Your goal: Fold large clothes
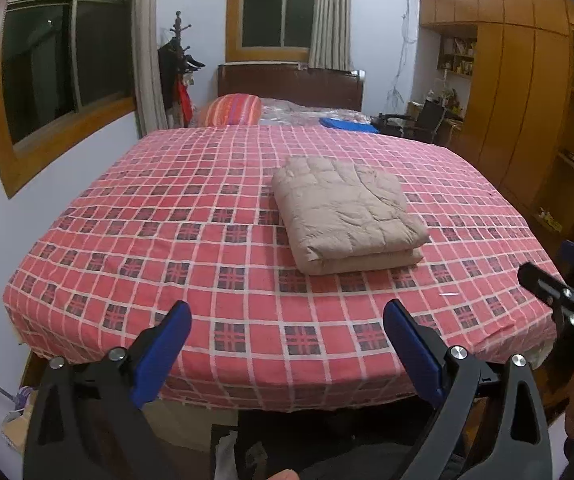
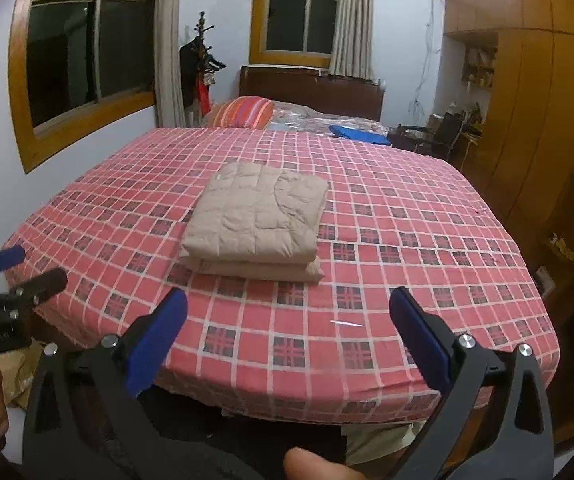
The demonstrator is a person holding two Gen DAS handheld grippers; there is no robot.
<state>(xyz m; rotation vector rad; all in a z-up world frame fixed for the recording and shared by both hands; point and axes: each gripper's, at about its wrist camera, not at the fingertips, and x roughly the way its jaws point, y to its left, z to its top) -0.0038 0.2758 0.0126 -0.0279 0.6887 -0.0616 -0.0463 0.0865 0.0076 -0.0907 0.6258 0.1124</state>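
A beige quilted garment [image 1: 345, 211] lies folded into a thick rectangle on the red checked bedspread [image 1: 191, 248], toward the bed's middle; the right wrist view shows the garment [image 2: 253, 220] too. My left gripper [image 1: 287, 320] hangs open above the bed's near edge, well short of the garment, with nothing between its blue pads. My right gripper [image 2: 289, 312] is also open and empty, back from the folded pile. The right gripper's tip [image 1: 559, 280] shows at the right edge of the left wrist view, and the left gripper's tip [image 2: 11, 268] shows at the left of the right wrist view.
An orange striped pillow [image 1: 233, 110] and a blue item [image 1: 349, 125] lie at the head of the bed by the dark headboard [image 1: 291, 84]. Wooden wardrobes [image 1: 519, 92] line the right side. A wall with a window [image 1: 63, 64] is on the left. A coat stand [image 1: 177, 64] stands in the corner.
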